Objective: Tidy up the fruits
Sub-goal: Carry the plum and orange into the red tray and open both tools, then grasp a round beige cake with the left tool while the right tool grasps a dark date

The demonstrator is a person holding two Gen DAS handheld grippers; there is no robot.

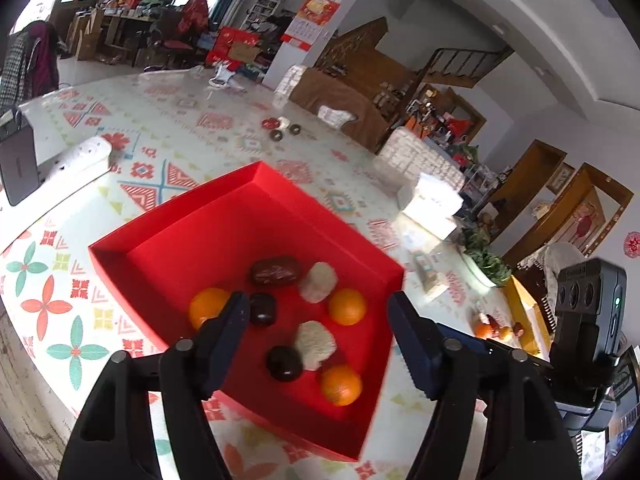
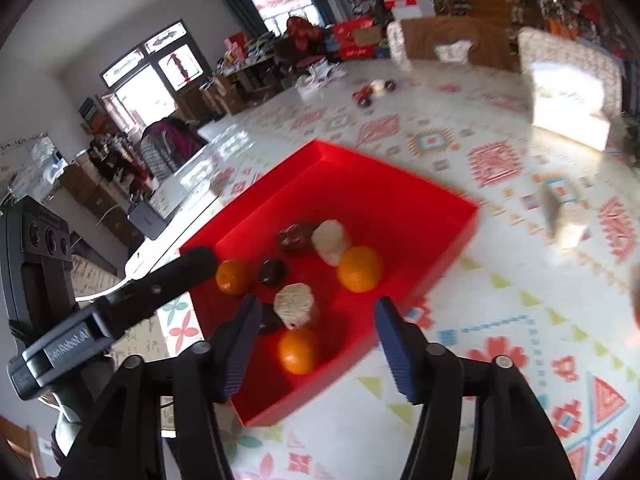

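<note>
The left black two-finger gripper (image 1: pixel 320 322) hangs with blue-padded jaws spread wide, empty; the right black two-finger gripper (image 2: pixel 316 326) likewise gapes, empty.

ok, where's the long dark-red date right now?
The long dark-red date lies in the red cardboard box, toward its far side in both wrist views, beside a pale rough lump.

Patterned tablecloth (image 1: pixel 168 152) bears red box (image 1: pixel 224 216), power strip (image 1: pixel 86 154).

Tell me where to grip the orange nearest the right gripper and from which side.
Grip that orange across its widest middle, coming from above. It is round, so any lower or higher hold may slip. The red box wall blocks a low sideways approach, and a pale lump sits close behind it.
</note>
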